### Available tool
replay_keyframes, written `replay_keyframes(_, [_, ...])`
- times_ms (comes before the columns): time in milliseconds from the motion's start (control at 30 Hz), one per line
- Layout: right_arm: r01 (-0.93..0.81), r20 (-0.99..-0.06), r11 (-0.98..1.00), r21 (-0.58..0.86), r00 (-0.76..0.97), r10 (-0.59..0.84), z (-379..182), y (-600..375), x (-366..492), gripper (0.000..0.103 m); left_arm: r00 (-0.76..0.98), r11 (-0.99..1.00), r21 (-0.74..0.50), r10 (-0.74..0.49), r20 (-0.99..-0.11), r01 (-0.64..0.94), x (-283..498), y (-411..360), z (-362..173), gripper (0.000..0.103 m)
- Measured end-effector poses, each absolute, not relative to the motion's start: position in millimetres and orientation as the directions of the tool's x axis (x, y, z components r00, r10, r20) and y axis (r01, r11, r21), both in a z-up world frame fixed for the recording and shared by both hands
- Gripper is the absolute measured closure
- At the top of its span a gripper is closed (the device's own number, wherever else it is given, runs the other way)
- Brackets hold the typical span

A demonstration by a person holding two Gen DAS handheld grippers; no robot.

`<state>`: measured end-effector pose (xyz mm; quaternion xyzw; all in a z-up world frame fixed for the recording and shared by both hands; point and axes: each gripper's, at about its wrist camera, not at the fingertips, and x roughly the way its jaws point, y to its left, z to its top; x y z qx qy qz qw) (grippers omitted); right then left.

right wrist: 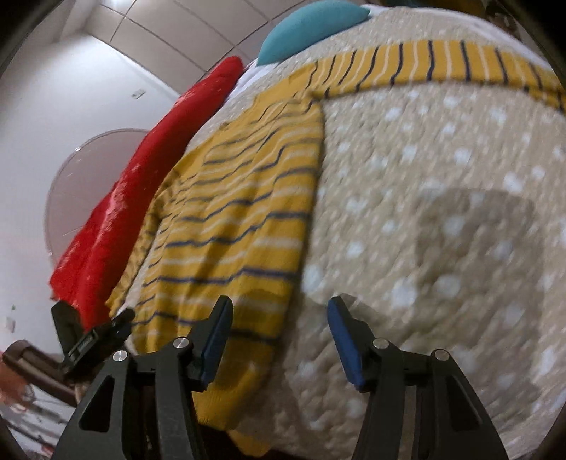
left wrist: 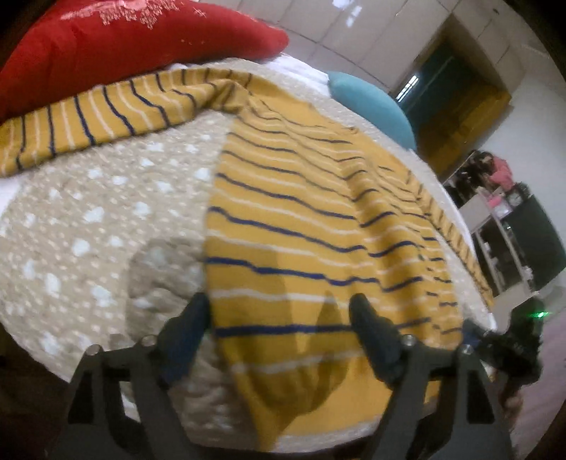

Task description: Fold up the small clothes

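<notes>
A mustard-yellow sweater (left wrist: 300, 219) with navy and white stripes lies spread flat on a beige spotted bedspread (left wrist: 88, 219). One sleeve (left wrist: 106, 113) stretches out to the left. My left gripper (left wrist: 279, 308) is open and empty, just above the sweater's hem near its left side edge. In the right wrist view the sweater (right wrist: 240, 212) lies left of centre and its other sleeve (right wrist: 442, 63) runs across the top. My right gripper (right wrist: 279, 311) is open and empty above the hem's right corner, over the bedspread (right wrist: 442, 230).
A red pillow (left wrist: 123, 46) lies beyond the sweater, also seen in the right wrist view (right wrist: 141, 198). A teal cushion (left wrist: 371, 102) sits at the bed's far side, also in the right wrist view (right wrist: 311, 24). The left gripper (right wrist: 95, 336) shows at the bed's near edge.
</notes>
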<state>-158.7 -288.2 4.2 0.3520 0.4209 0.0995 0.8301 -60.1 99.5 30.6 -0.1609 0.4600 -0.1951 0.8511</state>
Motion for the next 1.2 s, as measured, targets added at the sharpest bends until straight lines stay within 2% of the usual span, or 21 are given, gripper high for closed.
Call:
replay_keyframes(133, [0.101, -0.616, 0.745, 0.659, 0.641, 0.458, 4.6, -263.9, -165.1, 0.04, 0.496, 0.861, -0.478, -0.496, -0.713, 0.174, -71.0, 88.3, 29.4, 0.02])
replay_keyframes(167, [0.091, -0.609, 0.739, 0.667, 0.637, 0.471, 5.0, -256.9, -164.1, 0.04, 0.496, 0.866, -0.47, -0.489, -0.718, 0.173, -75.7, 84.0, 29.1, 0.027])
replay_keyframes(200, [0.084, -0.613, 0.743, 0.664, 0.631, 0.475, 4.6, -247.4, -163.4, 0.04, 0.497, 0.875, -0.455, -0.473, -0.727, 0.167, -79.0, 82.5, 29.0, 0.051])
replay_keyframes(233, [0.082, -0.627, 0.759, 0.646, 0.625, 0.466, 4.9, -239.1, -161.6, 0.043, 0.497, 0.898, -0.412, -0.431, -0.753, 0.155, -79.6, 81.4, 28.6, 0.069])
replay_keyframes(267, [0.08, -0.644, 0.78, 0.621, 0.62, 0.449, 6.6, -232.9, -159.5, 0.047, 0.488, 0.919, -0.365, -0.388, -0.782, 0.146, -77.8, 81.6, 29.3, 0.094])
replay_keyframes(333, [0.076, -0.673, 0.81, 0.582, 0.604, 0.427, 9.9, -225.5, -153.0, 0.09, 0.464, 0.9, -0.417, -0.424, -0.778, 0.123, -70.4, 93.9, 34.0, 0.094])
replay_keyframes(533, [0.053, -0.636, 0.785, 0.618, 0.621, 0.459, 32.3, -240.4, -178.7, 0.091, 0.527, 0.92, -0.376, -0.373, -0.764, 0.106, -90.1, 121.8, 66.9, 0.094])
replay_keyframes(633, [0.054, -0.642, 0.774, 0.63, 0.596, 0.481, 27.8, -241.0, -198.9, 0.091, 0.498, 0.92, -0.381, -0.375, -0.782, 0.095, -109.2, 126.4, 56.3, 0.094])
replay_keyframes(767, [0.05, -0.697, 0.812, 0.582, 0.545, 0.466, 12.4, -233.6, -210.0, 0.091, 0.464, 0.916, -0.391, -0.384, -0.798, 0.085, -122.7, 128.7, 33.9, 0.092])
replay_keyframes(800, [0.043, -0.683, 0.801, 0.597, 0.55, 0.48, 13.8, -237.5, -211.3, 0.088, 0.471, 0.914, -0.397, -0.386, -0.793, 0.081, -123.4, 131.0, 34.5, 0.091])
replay_keyframes(867, [0.039, -0.66, 0.798, 0.601, 0.587, 0.469, 22.7, -250.9, -212.5, 0.088, 0.505, 0.916, -0.393, -0.381, -0.774, 0.088, -125.0, 134.6, 44.9, 0.084])
replay_keyframes(933, [0.065, -0.65, 0.81, 0.583, 0.635, 0.417, 33.0, -269.0, -211.7, 0.077, 0.567, 0.929, -0.358, -0.348, -0.747, 0.099, -128.3, 134.8, 62.9, 0.072])
replay_keyframes(1000, [0.149, -0.661, 0.822, 0.549, 0.68, 0.318, 39.0, -295.5, -205.9, 0.072, 0.627, 0.942, -0.313, -0.315, -0.712, 0.118, -130.1, 132.6, 80.8, 0.042])
replay_keyframes(1033, [0.192, -0.665, 0.817, 0.544, 0.692, 0.28, 38.1, -309.9, -204.1, 0.071, 0.649, 0.948, -0.292, -0.3, -0.699, 0.124, -130.8, 129.5, 87.7, 0.036])
replay_keyframes(1200, [0.408, -0.651, 0.663, 0.627, 0.742, 0.159, 20.5, -410.4, -192.1, 0.071, 0.655, 0.948, -0.263, -0.316, -0.686, 0.182, -124.4, 106.4, 101.7, 0.034])
